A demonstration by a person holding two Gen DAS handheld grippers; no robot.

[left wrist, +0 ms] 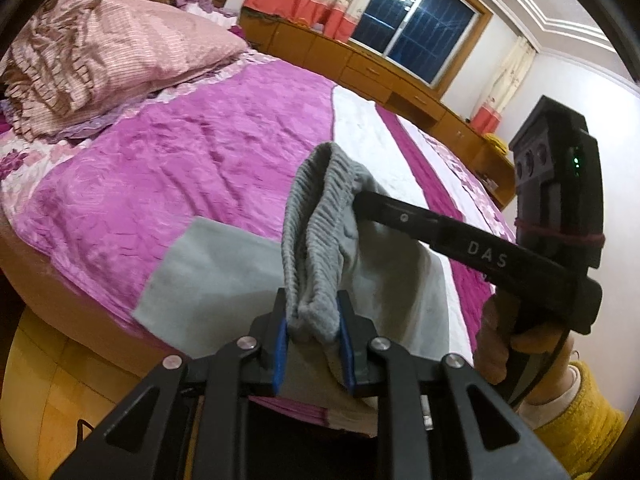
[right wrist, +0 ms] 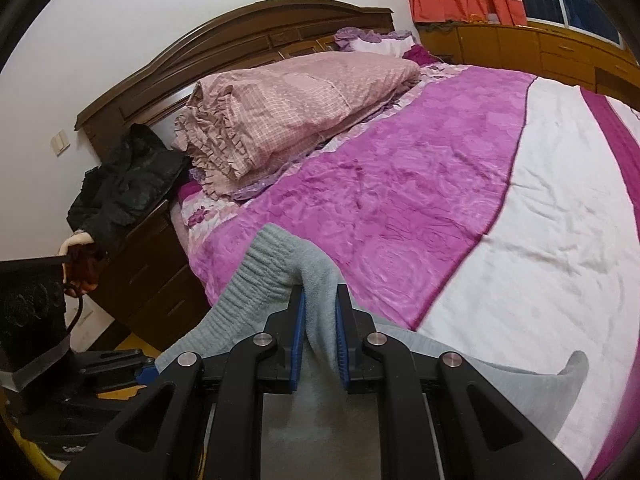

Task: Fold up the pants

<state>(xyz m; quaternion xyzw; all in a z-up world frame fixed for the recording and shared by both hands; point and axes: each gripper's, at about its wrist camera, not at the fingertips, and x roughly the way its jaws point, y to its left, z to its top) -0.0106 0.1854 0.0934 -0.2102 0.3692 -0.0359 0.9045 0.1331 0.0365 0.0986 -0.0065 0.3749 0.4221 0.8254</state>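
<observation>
Two hand-held grippers, one pair of grey pants [left wrist: 320, 240] over the bed [left wrist: 180, 160].
We see a window [left wrist: 416, 28], wooden cabinets [left wrist: 360, 64], two pillows — left hand-held gripper [left wrist: 313, 344] and right hand-held gripper [right wrist: 321, 340] each pinch the ribbed waistband.

Grey fleece pants [left wrist: 320, 240], soft and nubby, with a ribbed elastic waistband [left wrist: 310, 216]. Lifted at the waistband, bunched and arching upward toward 12 o'clock in the left wrist view. Hanging from 12 down to 6 o'clock, with flat legs trailing onto the bed edge toward 8 o'clock.
</observation>
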